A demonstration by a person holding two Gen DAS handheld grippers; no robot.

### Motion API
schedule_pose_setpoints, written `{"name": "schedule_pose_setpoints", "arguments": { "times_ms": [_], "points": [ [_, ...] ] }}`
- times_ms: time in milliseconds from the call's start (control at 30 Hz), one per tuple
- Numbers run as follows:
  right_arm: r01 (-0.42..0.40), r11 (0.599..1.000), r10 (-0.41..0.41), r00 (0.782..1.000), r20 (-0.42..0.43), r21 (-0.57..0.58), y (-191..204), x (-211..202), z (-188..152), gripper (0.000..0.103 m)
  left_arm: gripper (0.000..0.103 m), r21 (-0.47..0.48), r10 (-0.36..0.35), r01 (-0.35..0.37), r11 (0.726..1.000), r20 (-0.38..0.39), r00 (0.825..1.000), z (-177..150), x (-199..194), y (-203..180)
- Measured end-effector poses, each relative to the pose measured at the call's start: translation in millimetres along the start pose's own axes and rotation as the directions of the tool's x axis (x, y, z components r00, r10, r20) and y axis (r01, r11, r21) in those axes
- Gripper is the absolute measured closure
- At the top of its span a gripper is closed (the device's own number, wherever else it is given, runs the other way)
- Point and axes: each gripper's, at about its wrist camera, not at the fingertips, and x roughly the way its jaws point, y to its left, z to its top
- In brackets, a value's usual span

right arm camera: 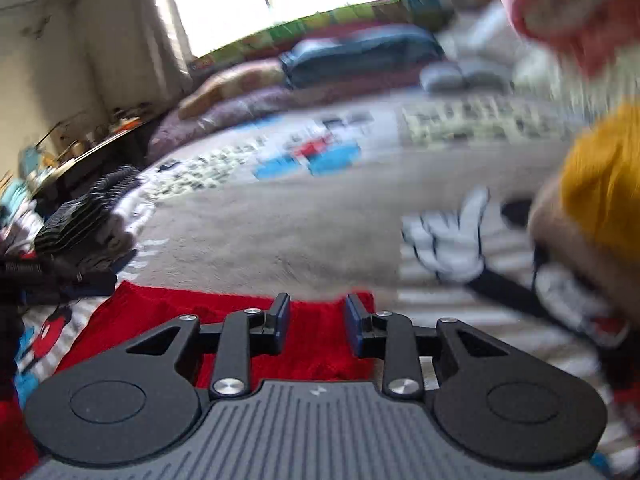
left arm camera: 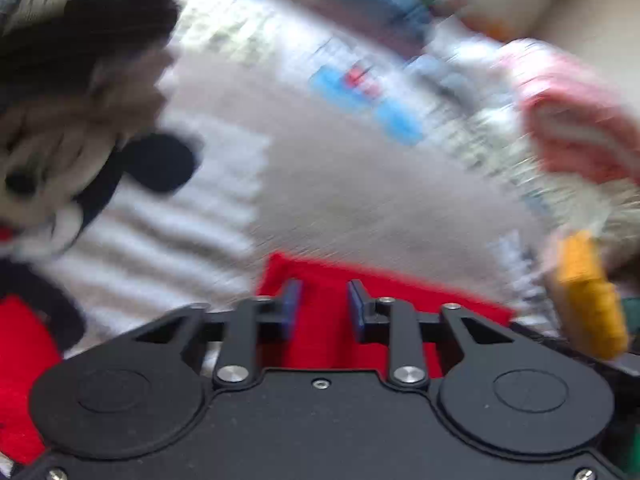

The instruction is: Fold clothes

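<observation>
The flat red knitted cloth (left arm camera: 320, 280) lies on the grey cartoon-print blanket (left arm camera: 360, 184), just beneath both tools; left gripper (left arm camera: 325, 310) and right gripper (right arm camera: 316, 322) stand parted, grasping nothing; best pinch its far edge evenly, then lift together.

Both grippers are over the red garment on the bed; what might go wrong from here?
1. Both views are motion-blurred, so aim may be off.
2. The left gripper and right gripper show a gap with nothing pinched; closing now may miss the red garment edge.
3. The yellow cloth beside it could snag.
</observation>
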Motion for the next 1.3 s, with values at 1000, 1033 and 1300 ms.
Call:
{"name": "schedule_pose_setpoints", "arguments": {
  "times_ms": [1000, 1033, 1300],
  "points": [
    [-0.096, 0.902, 0.139, 0.988, 0.072, -0.422, 116, -212, -177, 0.075, 0.076, 0.63, -0.054, -0.011, 0.777, 0.084, 0.995, -256, -175, -71],
    [-0.1, 0.894, 0.134, 0.99, 0.049, -0.436, 119, -211, -188, 0.075, 0.076, 0.658, -0.042, -0.01, 0.753, 0.063, 0.997, -272, -168, -68],
    [-0.04, 0.843, 0.09, 0.994, 0.067, -0.537, 127, -225, -246, 0.07, 0.075, 0.641, -0.074, -0.079, 0.763, 0.208, 0.975, -312, -178, -54]
  ]
}}
